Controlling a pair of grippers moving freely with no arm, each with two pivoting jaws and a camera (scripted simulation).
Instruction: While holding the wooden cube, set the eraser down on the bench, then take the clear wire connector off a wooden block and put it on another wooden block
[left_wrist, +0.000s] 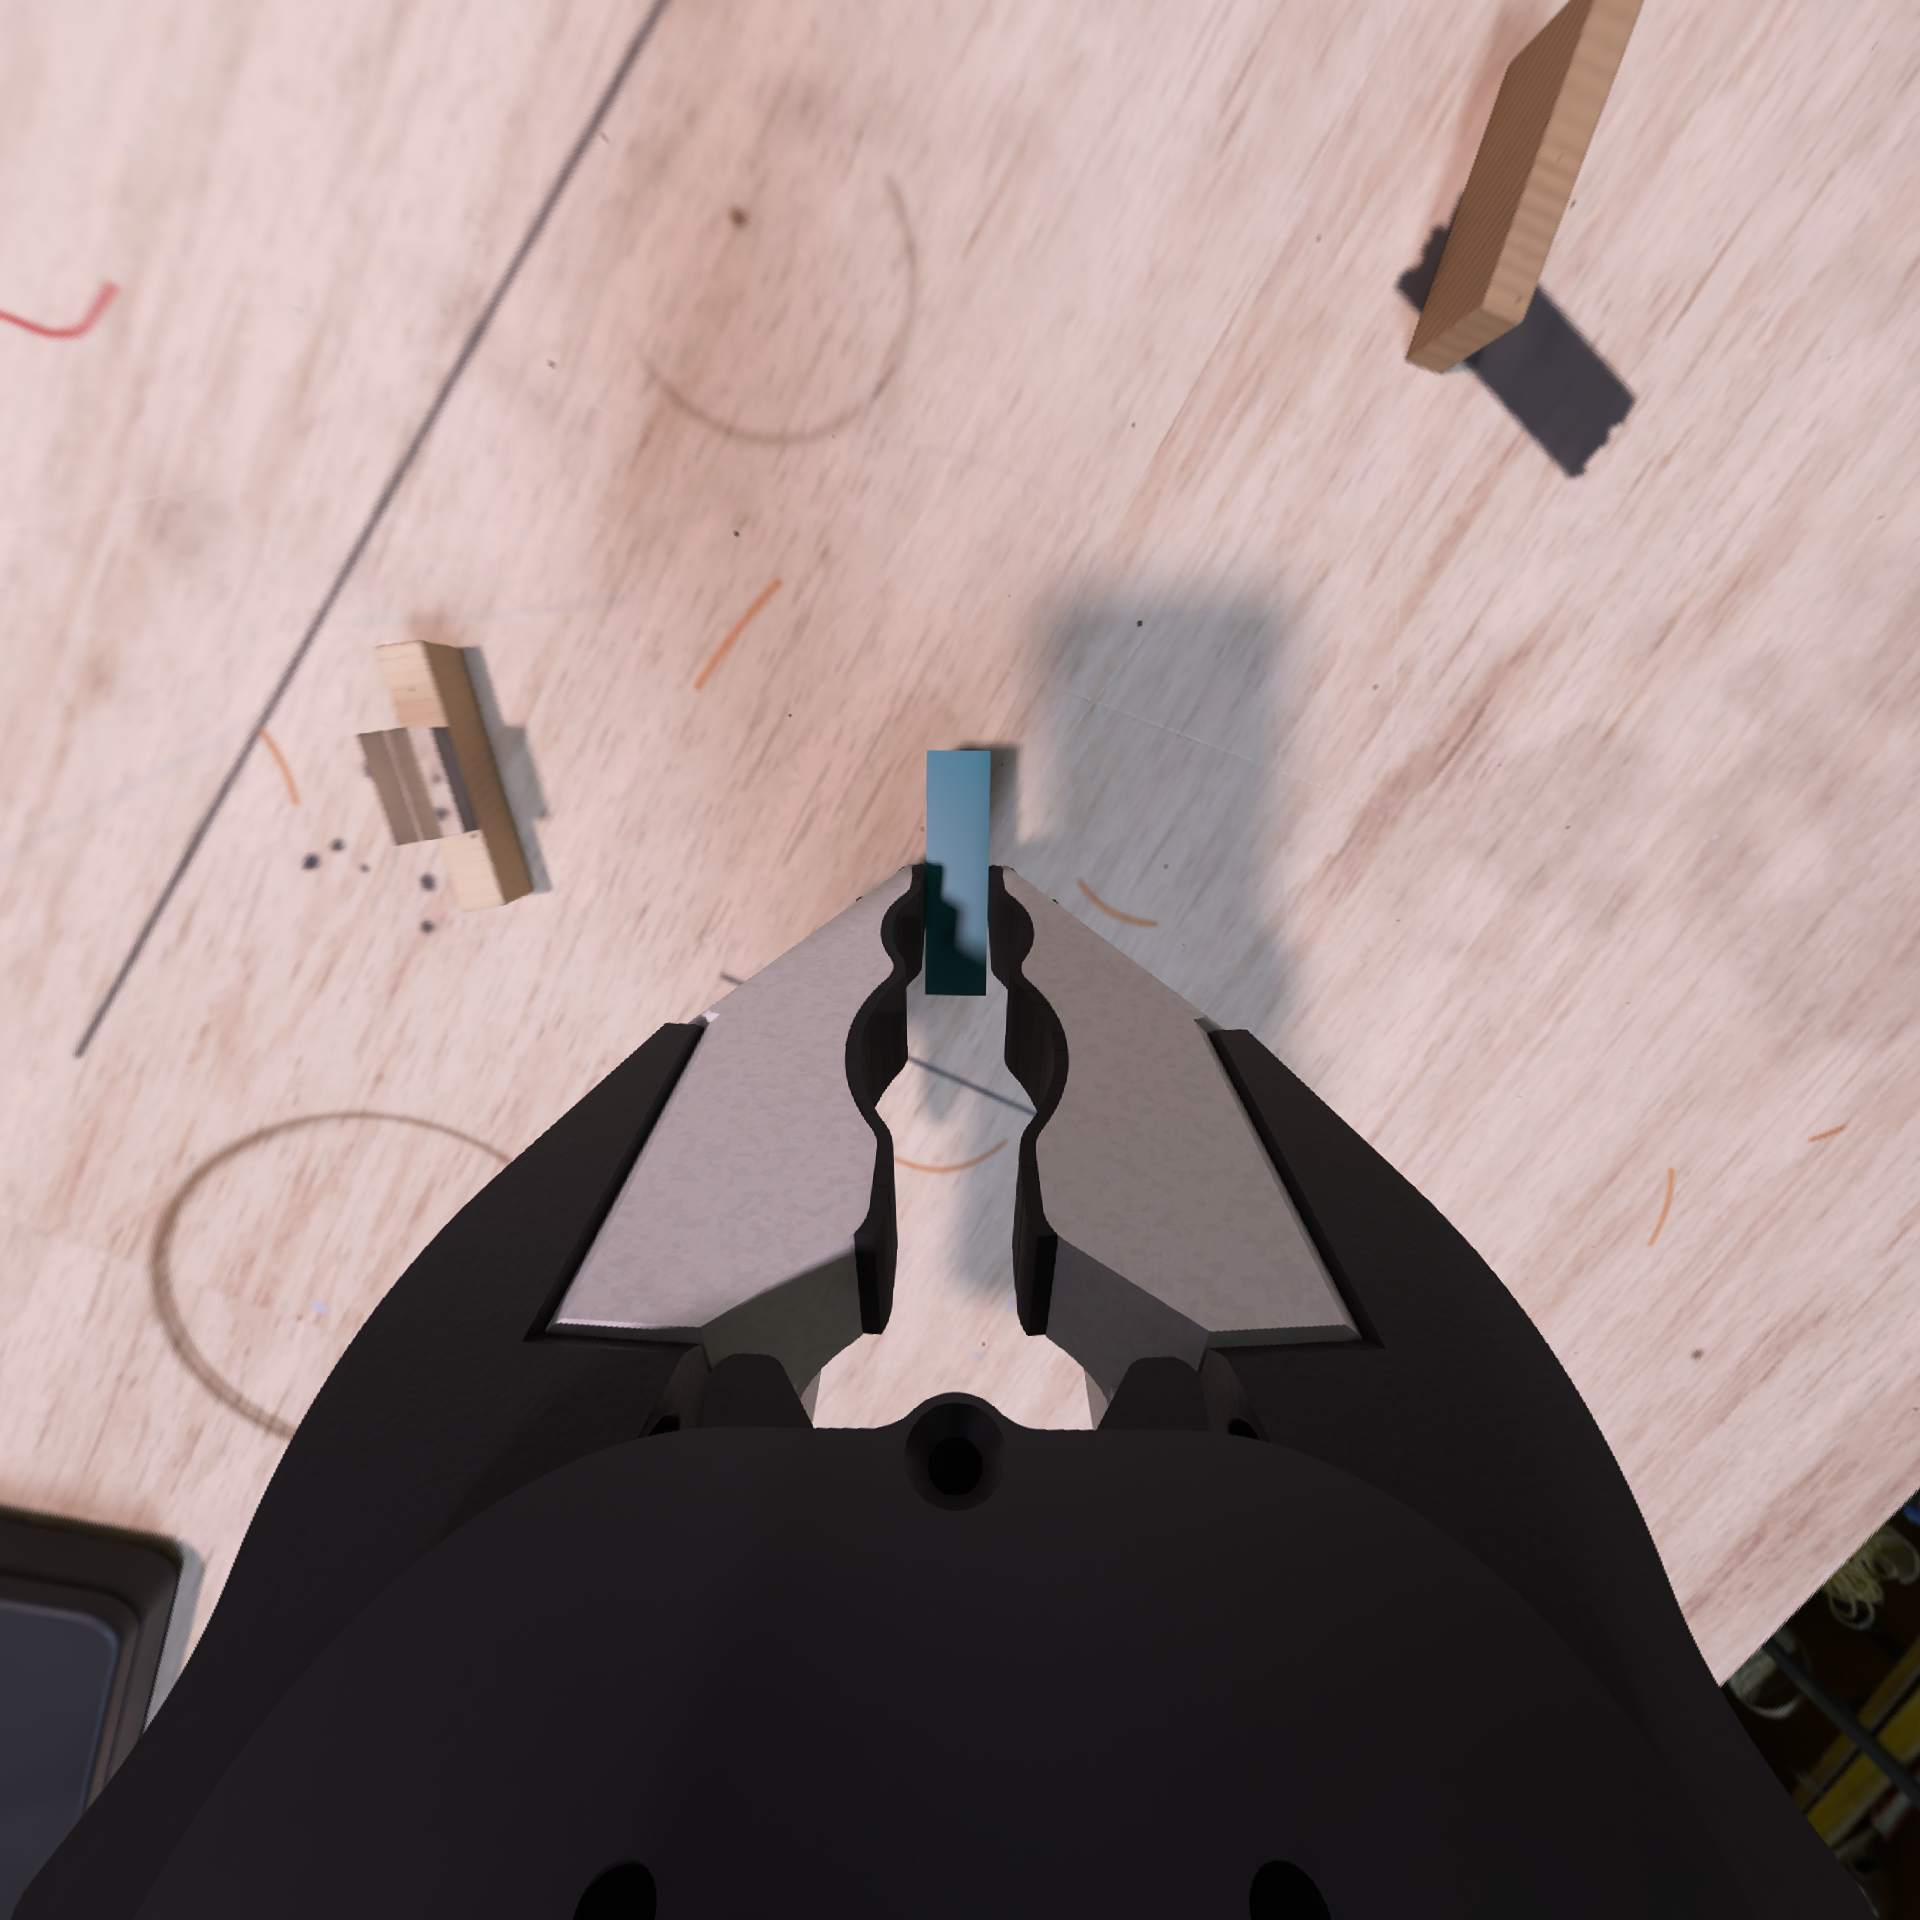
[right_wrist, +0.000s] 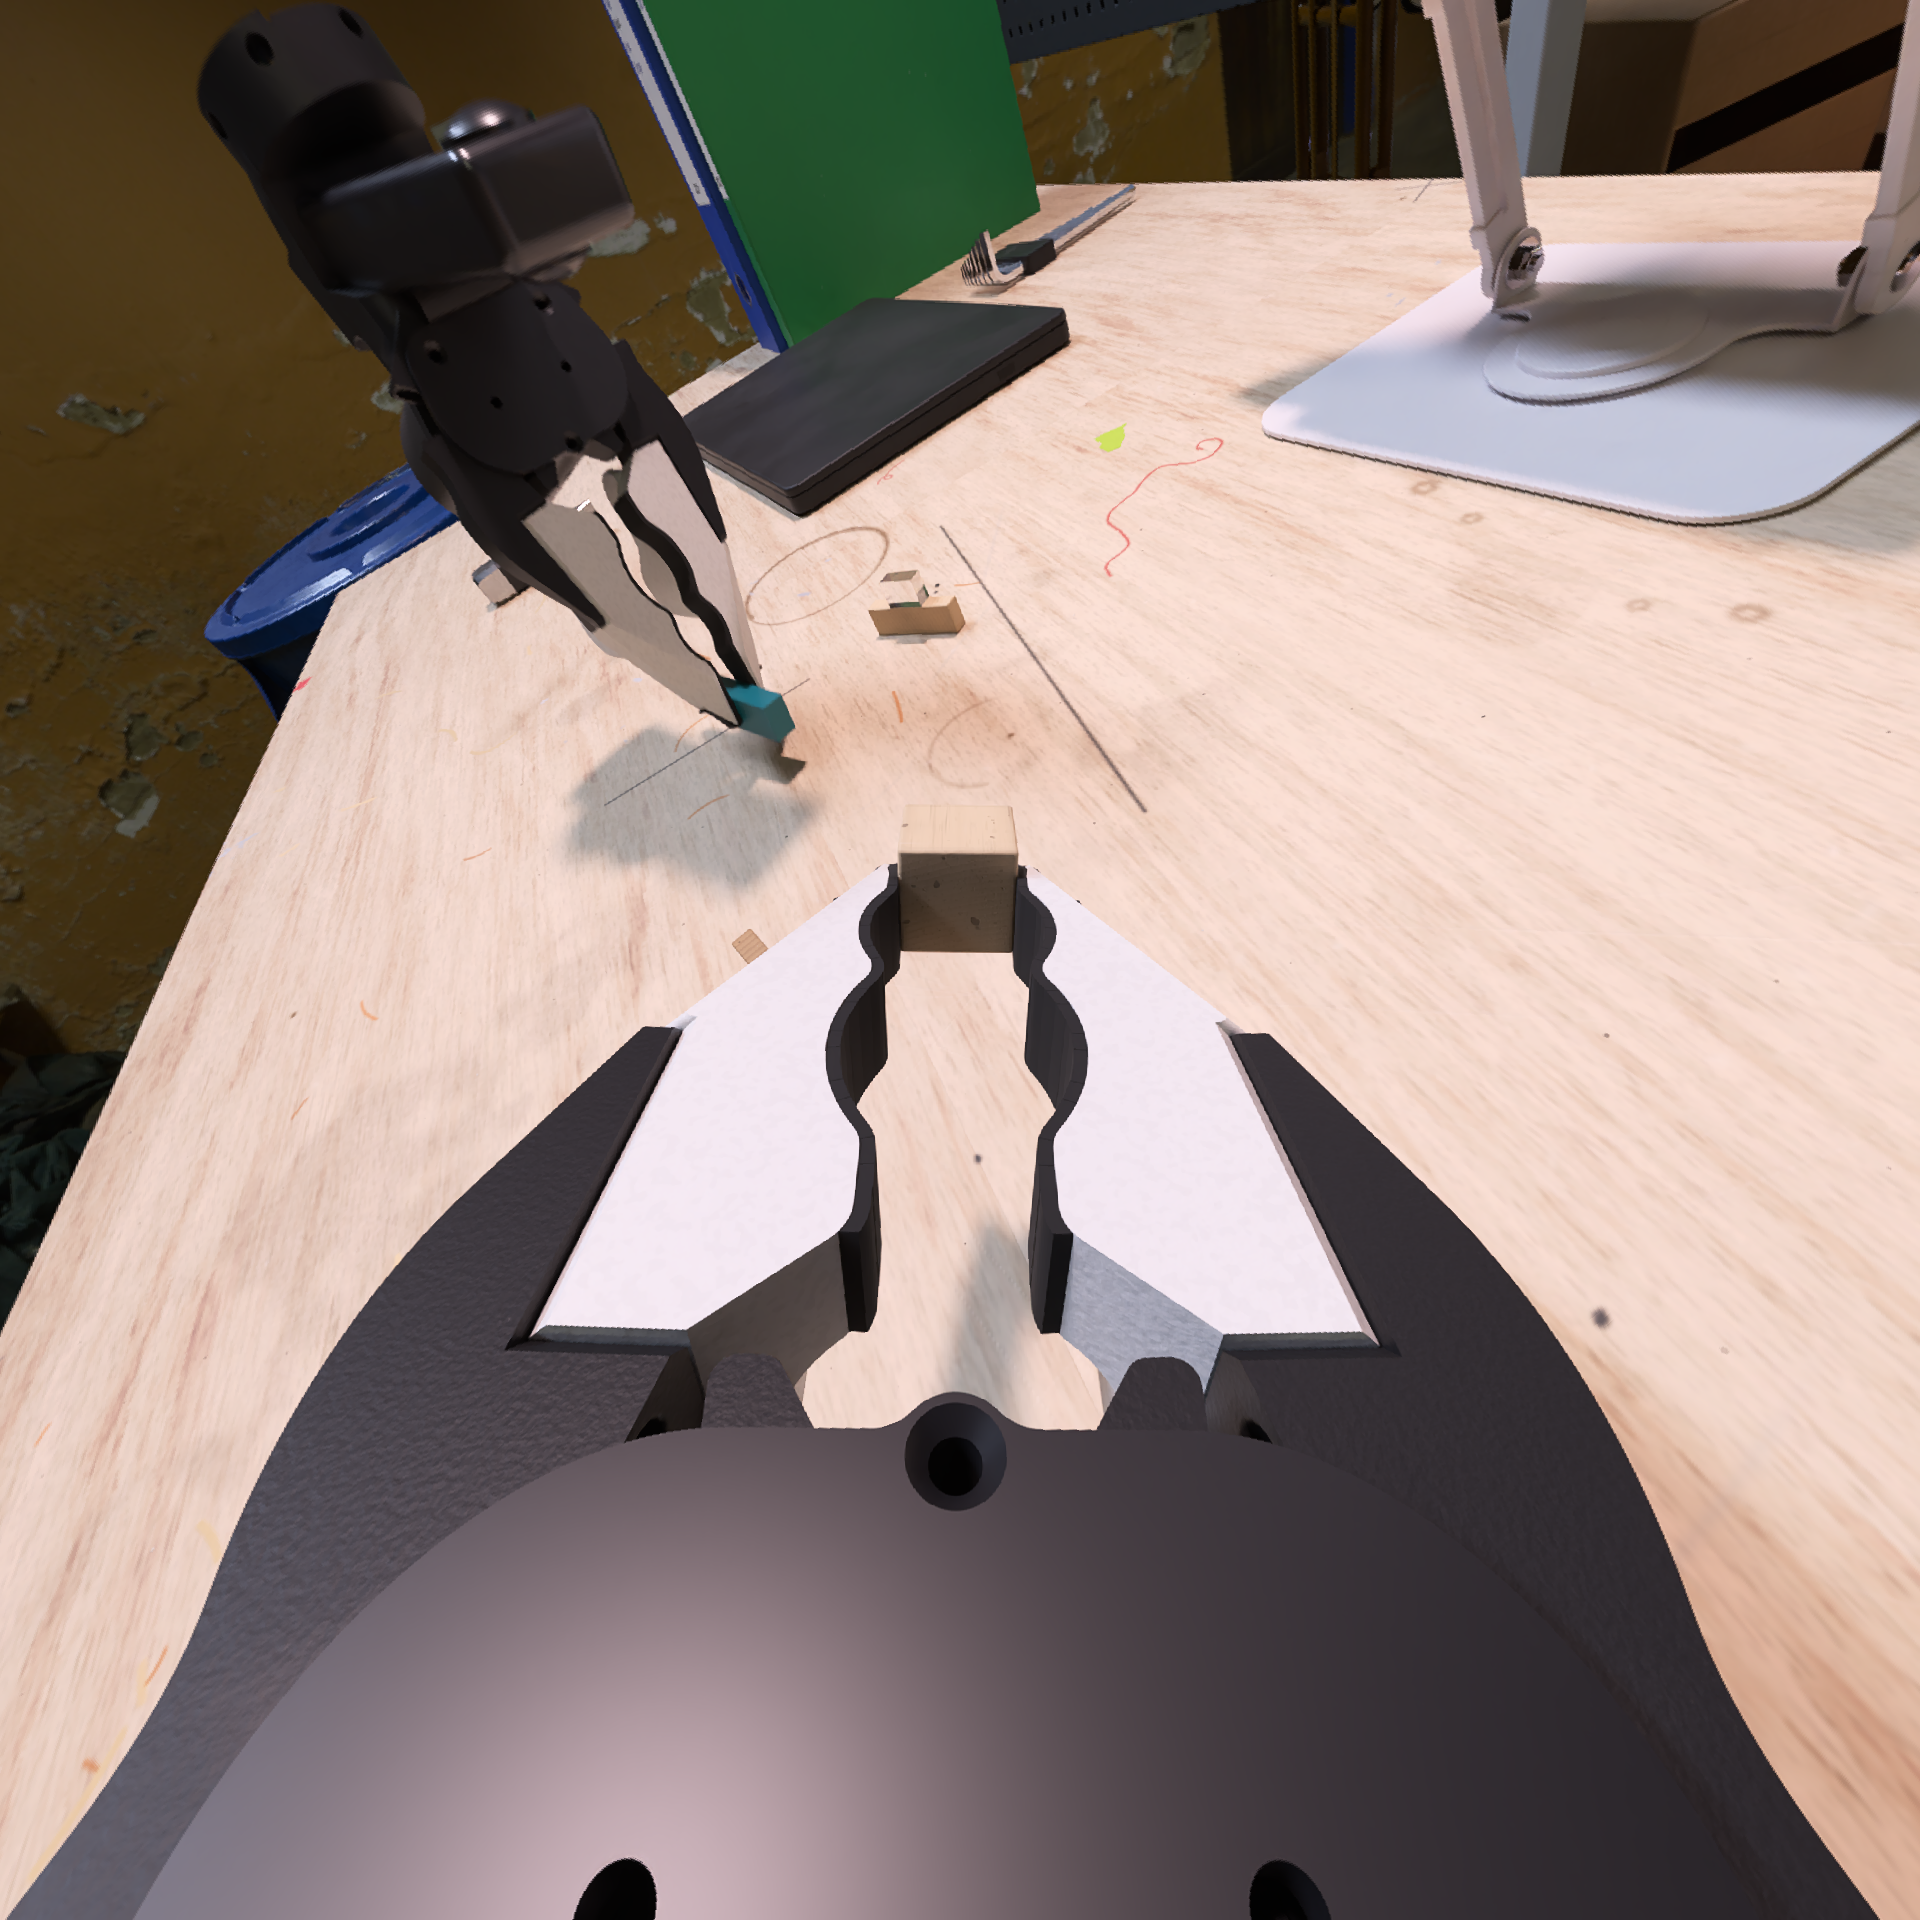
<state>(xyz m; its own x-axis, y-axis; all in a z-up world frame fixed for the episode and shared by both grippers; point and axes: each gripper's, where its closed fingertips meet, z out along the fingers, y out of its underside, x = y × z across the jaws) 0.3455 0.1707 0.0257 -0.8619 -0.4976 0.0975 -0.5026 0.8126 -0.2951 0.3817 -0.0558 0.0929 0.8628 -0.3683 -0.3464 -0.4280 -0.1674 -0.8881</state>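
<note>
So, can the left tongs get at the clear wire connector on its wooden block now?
Probably not yet: the left tongs are shut on the blue eraser. The bench between them and the clear wire connector looks free.

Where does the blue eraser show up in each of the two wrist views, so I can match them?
Left wrist view: the eraser stands at centre, pinched between the left gripper fingertips.
Right wrist view: the eraser is left of centre, at the tip of the left gripper, just above the bench.
Shared landmark: the wooden block carrying the clear wire connector.
</note>
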